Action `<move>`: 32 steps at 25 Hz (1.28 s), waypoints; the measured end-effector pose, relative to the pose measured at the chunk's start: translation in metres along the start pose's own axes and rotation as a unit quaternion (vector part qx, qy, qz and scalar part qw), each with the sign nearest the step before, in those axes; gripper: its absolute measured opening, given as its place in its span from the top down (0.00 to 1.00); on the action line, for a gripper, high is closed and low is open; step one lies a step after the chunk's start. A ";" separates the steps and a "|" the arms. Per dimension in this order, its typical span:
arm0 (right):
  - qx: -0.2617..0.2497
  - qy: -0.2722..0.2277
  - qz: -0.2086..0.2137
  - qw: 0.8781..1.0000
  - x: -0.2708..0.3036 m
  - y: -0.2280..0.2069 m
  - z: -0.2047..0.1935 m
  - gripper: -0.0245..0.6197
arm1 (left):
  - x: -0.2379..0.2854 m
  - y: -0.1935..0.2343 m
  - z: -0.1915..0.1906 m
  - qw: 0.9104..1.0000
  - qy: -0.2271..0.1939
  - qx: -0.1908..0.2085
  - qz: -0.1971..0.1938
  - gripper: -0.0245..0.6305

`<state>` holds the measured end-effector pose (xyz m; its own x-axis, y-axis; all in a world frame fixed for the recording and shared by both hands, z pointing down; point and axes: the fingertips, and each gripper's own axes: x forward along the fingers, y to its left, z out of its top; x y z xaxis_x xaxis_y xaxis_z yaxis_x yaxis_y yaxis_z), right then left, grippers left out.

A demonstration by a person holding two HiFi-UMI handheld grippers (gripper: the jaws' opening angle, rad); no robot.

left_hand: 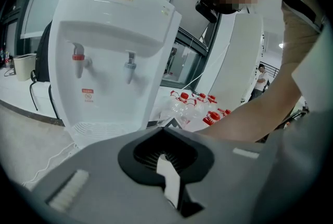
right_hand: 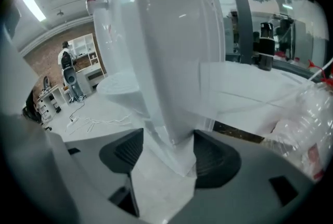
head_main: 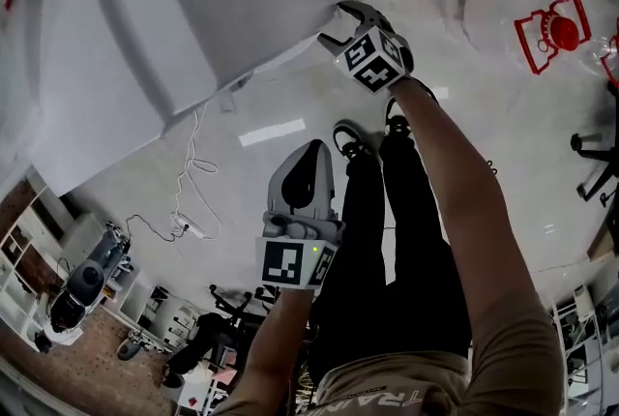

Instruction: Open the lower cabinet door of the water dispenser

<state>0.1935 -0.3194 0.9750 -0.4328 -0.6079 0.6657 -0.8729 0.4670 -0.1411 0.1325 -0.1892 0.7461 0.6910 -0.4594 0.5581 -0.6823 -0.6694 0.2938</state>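
A white water dispenser [head_main: 145,8] stands on the floor [head_main: 464,104] in front of a person, filling the upper left of the head view. The right gripper [head_main: 334,25] is at its lower corner, jaws spread wide with a white edge of the cabinet between them. Whether that edge belongs to the lower door cannot be told. The left gripper [head_main: 309,158] hangs nearby in the air, jaws pressed together and empty.

Before you: white plastic water dispenser [left_hand: 112,35], red left tap [left_hand: 78,56], grey right tap [left_hand: 130,64]. Right, clear plastic bottles [left_hand: 200,108]: red caps [left_hand: 183,96]. Your grey left gripper [head_main: 311,153]: black-and-white marker squares [head_main: 290,264].
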 end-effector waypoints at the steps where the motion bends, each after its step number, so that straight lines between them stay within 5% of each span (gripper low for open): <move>1: 0.004 -0.002 -0.003 1.000 0.002 0.000 0.001 0.55 | 0.000 0.000 0.000 1.000 -0.001 -0.001 -0.001 0.98; 18: 0.061 0.023 0.001 0.998 -0.001 0.004 -0.001 0.55 | -0.004 0.023 -0.008 1.000 -0.003 -0.011 0.003 0.98; 27: 0.140 0.026 -0.006 0.990 -0.032 0.057 -0.034 0.56 | -0.014 0.023 -0.004 1.000 -0.005 -0.016 0.018 0.98; 32: 0.123 0.061 0.018 0.990 -0.045 0.099 -0.059 0.64 | -0.030 0.020 -0.005 0.999 -0.008 -0.023 0.039 0.98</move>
<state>0.1400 -0.2082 0.9746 -0.4472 -0.5047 0.7384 -0.8924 0.3073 -0.3304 0.0969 -0.1859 0.7390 0.6384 -0.5190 0.5684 -0.7446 -0.6035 0.2853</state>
